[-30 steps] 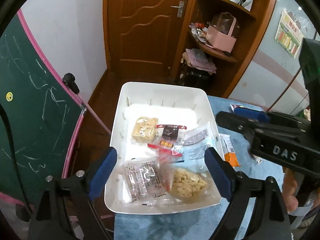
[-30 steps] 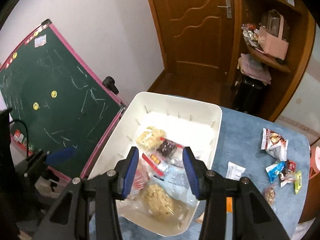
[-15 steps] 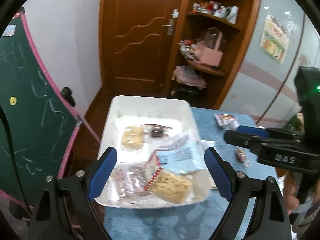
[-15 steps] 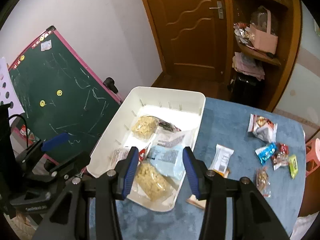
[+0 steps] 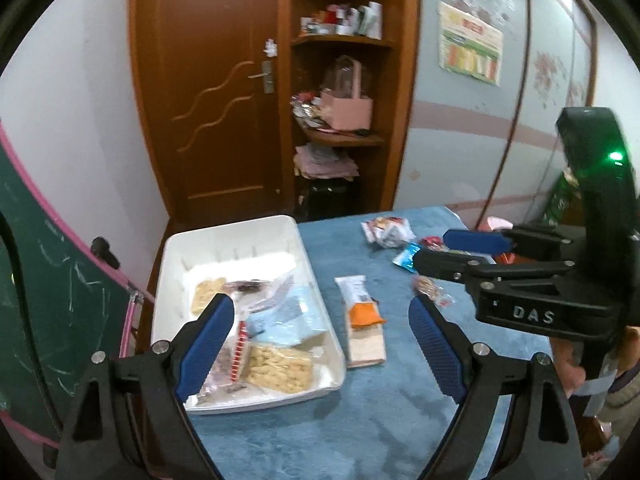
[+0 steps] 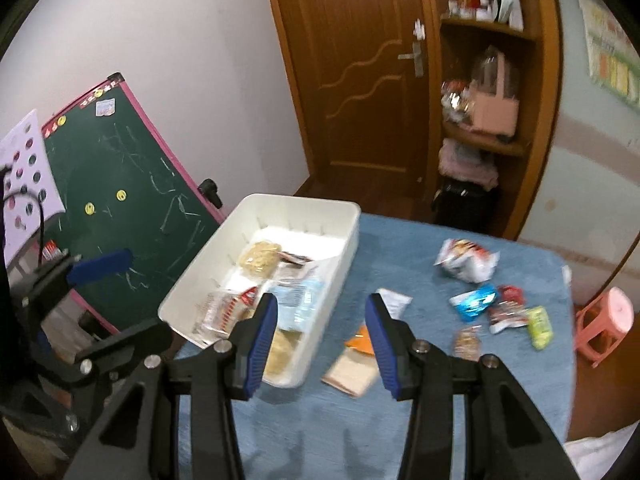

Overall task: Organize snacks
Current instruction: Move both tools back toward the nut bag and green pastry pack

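The orange-and-white snack packet (image 6: 362,340) is lying on the bench (image 6: 400,420) just beside the white bin (image 6: 344,256), long axis running away from you. Your right hand-held gripper (image 6: 320,344), partly open and empty, is hovering nearest; your left hand-held gripper (image 5: 320,344) is gaping wide, empty.

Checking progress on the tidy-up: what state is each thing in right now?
White bin: open-topped, holding several packets.
Orange and white packet: flat on the blue cloth, outside the bin.
Loose snacks: scattered, unsorted.
Left claw: open, empty.
Right claw: open, empty.
Door: closed.
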`<state>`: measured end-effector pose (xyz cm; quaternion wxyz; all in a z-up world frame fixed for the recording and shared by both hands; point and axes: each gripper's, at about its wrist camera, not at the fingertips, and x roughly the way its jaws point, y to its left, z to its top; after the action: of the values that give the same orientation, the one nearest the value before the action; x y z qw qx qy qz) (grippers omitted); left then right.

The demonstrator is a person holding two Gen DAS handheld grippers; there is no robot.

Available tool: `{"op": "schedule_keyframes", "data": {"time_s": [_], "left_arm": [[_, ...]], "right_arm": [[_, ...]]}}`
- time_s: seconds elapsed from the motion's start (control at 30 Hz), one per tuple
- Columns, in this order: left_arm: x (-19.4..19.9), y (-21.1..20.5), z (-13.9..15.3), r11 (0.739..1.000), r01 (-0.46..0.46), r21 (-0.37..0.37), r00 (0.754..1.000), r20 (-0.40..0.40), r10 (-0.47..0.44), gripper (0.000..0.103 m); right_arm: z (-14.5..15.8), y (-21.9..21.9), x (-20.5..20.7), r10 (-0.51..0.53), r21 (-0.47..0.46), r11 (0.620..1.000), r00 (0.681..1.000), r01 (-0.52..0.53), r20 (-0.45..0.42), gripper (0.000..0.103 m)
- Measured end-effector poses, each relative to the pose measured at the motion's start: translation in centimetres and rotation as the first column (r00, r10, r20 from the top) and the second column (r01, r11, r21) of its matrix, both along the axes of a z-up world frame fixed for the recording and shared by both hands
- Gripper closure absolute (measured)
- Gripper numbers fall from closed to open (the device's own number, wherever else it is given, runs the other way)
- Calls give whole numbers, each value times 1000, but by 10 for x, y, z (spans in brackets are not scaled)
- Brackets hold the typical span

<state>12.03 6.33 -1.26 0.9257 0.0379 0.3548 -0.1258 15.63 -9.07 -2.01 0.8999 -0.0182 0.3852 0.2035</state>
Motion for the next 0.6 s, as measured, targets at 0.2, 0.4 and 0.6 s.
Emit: {"op": "schedule_keyframes", "data": {"time_s": [0.2,0.4,0.6], "left_arm": [[12,-42,0,998,43,-47,996,-80,-46,14],[23,-90,-4,995,90,-40,992,-89,-93,14],[40,-147,-12,994,55,91,998,-29,-52,14]], "right_arm": [[21,-45,-28,-7,-59,998,996,12,85,56],[39,-100,-41,-68,-54,995,983,79,168,30],[34,-146,-18,-173,-76,979,971,187,167,30]]}}
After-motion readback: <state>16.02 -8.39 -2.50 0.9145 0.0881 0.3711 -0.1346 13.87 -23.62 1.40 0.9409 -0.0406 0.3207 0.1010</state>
